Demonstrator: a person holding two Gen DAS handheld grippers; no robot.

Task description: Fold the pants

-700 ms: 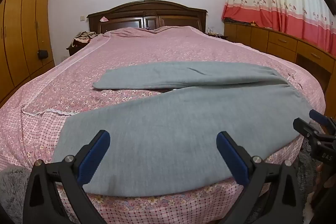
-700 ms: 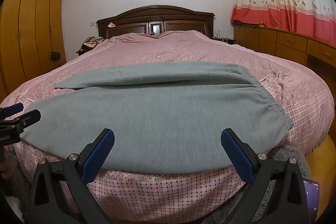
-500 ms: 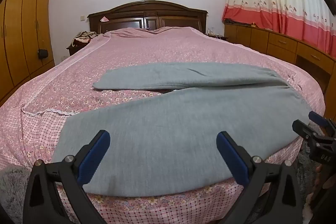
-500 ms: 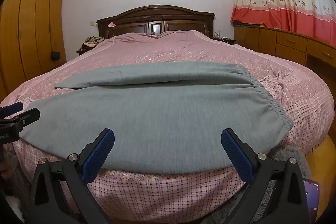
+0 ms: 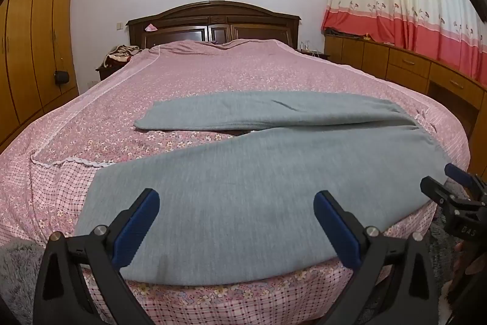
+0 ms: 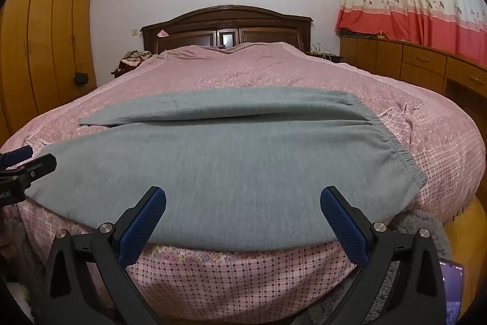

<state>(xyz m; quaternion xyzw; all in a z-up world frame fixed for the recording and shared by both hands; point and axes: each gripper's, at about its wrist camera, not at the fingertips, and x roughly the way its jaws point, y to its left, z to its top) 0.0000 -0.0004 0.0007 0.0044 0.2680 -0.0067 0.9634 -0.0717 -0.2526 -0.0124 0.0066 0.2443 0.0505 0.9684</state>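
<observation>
Pants (image 5: 249, 185), soft grey knit, spread flat

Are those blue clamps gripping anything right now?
Nothing. The left gripper and right gripper are open, short of the grey knit pants.

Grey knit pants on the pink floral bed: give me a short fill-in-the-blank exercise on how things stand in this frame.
1. The grey knit pants lie spread out on the ____ floral bedspread.
2. The jaws of both the left gripper and the right gripper stand ____.
3. The pants' elastic waistband lies toward the ____ gripper's side.
4. The two legs are not yet ____ onto each other.

Missing words: pink; open; right; folded
</observation>
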